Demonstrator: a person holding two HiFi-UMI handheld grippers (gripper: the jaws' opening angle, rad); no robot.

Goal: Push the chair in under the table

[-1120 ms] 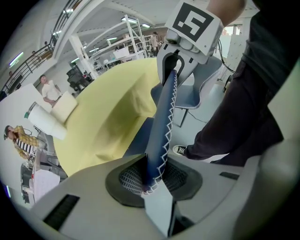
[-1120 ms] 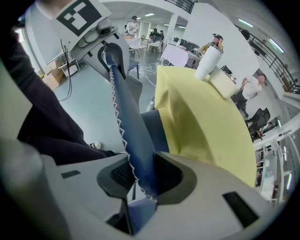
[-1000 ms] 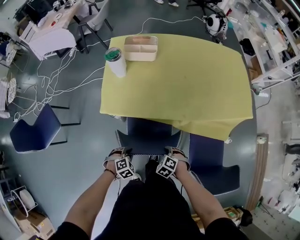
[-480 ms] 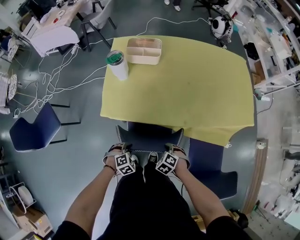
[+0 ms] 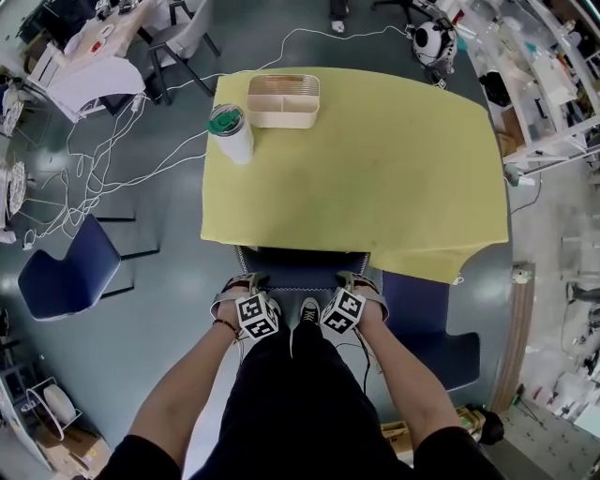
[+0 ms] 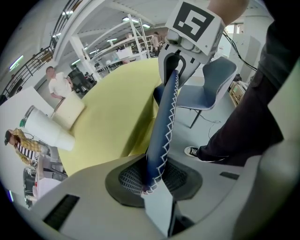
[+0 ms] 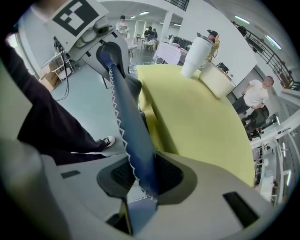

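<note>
Both the left gripper (image 5: 246, 298) and right gripper (image 5: 352, 295) had fingers (image 6: 84, 197) clamped partly closed on the chair (image 5: 300, 268) back, its seat largely beneath the worktop (image 5: 375, 159); a short push apparently remained.

Bright, even light falls from ceiling lamps (image 7: 146, 12), and the yellow counter (image 5: 375, 159) is lit flat across its top. A soft shadow lies under its near edge. The floor (image 5: 159, 281) has a faint sheen, perhaps from reflected lamps. Both gripper views bulge like fisheyes and have black corners. The stitching on the chair (image 6: 161, 126) is crisp, while the far room looks slightly soft.
</note>
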